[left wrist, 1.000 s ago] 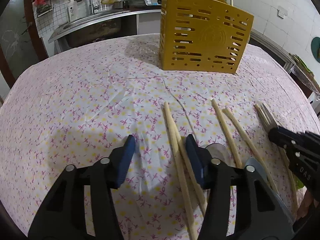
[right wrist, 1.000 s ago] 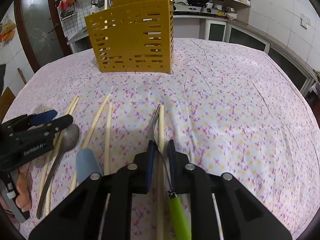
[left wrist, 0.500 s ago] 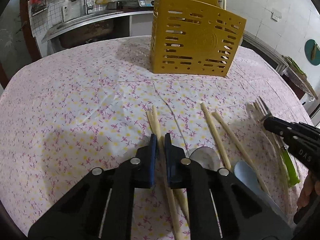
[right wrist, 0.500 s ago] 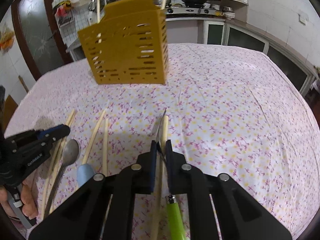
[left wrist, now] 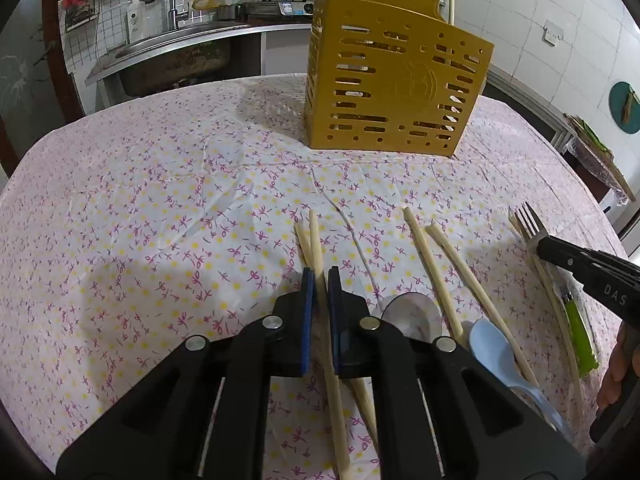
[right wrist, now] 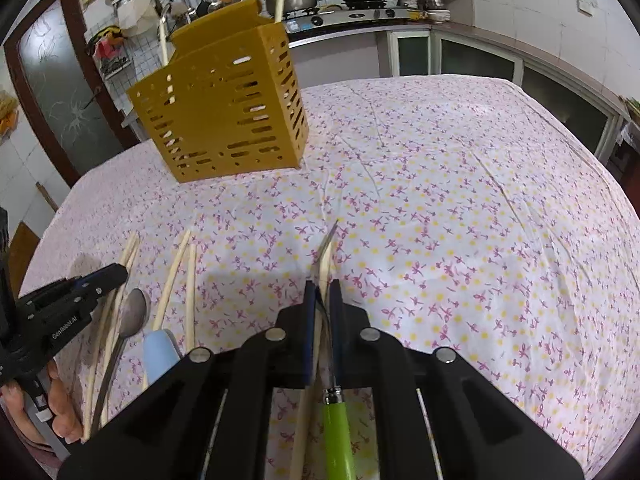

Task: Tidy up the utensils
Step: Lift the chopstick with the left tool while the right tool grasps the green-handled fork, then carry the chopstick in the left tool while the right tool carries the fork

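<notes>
Both grippers now pinched: left gripper on a chopstick, right gripper on fork + chopstick; double load may slip en route to holder ahead.

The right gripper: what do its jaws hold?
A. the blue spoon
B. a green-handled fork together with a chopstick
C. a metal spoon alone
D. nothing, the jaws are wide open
B: in the right wrist view the right gripper is shut on the green-handled fork and a chopstick beside it.
</notes>
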### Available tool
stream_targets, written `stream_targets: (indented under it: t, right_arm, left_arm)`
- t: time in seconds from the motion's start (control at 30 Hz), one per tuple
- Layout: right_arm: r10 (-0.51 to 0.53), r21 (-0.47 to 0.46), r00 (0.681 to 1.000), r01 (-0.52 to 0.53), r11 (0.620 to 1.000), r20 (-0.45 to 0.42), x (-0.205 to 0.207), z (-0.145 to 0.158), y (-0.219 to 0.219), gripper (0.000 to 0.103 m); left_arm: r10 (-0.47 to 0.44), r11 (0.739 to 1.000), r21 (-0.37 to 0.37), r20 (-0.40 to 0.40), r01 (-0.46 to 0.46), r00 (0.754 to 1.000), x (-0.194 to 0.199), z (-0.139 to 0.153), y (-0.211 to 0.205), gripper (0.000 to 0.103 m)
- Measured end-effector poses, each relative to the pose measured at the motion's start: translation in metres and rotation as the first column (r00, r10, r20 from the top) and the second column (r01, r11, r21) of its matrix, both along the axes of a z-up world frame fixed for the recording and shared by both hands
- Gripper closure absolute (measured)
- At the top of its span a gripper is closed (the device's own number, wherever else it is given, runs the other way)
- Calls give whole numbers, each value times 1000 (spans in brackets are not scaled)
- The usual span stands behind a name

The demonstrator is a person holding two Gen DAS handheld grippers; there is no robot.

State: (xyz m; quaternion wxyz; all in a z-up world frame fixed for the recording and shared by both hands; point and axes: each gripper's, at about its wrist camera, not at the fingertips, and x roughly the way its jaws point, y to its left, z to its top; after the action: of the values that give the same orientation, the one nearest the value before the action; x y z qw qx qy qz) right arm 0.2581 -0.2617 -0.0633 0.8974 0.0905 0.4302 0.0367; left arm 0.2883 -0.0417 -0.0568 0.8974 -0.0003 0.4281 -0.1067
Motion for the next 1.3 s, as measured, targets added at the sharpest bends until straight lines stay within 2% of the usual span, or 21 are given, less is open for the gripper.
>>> stream_targets:
  t: [0.23,0.47,0.9,1.3]
  right_arm:
    - [-9,-107,1000,11,994,21,0,-1,11,99]
    - [-26,-93,998,32,995,61,-5,7,5,101]
    - [-34,-54,991,41,998,127,-18,22,-1,101]
    - [-49,-18,984,53,998,171,-22,28,-7,101]
  left_arm:
    - [2,1000,15,12,-2,1000,-2,0,-2,98]
    - [5,1000,-3,16,-5,1000,-4,2,1,98]
    - [8,999,-44,72,-5,997,-11,17,8,99]
    - [21,993,-119,72,-12,997,-11,22,20,99]
